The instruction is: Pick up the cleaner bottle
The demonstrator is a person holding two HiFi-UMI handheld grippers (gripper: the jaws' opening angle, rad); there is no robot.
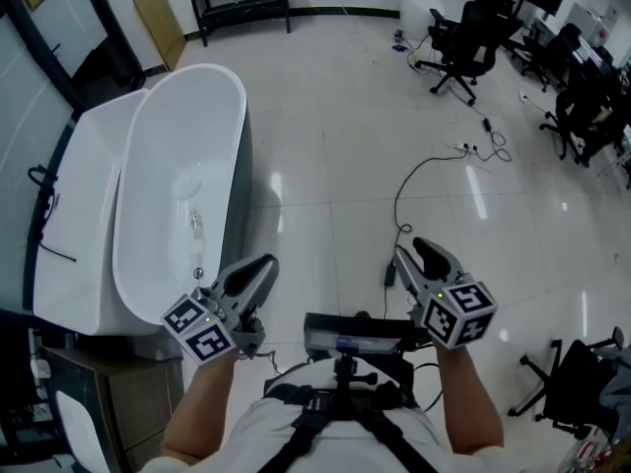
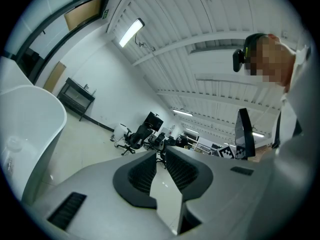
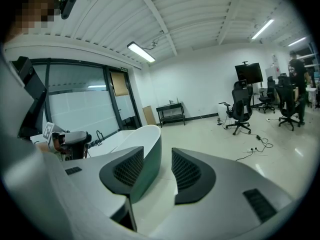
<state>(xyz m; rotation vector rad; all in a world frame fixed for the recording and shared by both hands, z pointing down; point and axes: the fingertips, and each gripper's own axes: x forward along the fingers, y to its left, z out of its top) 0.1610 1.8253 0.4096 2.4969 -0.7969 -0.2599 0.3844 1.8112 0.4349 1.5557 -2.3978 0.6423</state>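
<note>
Fingers [image 2: 145,174] of the left gripper [image 2: 160,153] stand slightly parted, with only floor between them. The right gripper [image 3: 157,153] has its pads wider apart and equally empty. Just beyond the left gripper stands a white freestanding bathtub [image 1: 232,106]. Both gripper views catch only its rim and outer wall. The head view alone looks into the basin, where a small pale shape [image 1: 194,223] lies, too small to tell whether it is the cleaner bottle. A cable [image 1: 414,180] trails across the floor, and black office chairs [image 1: 463,47] stand farther off.
</note>
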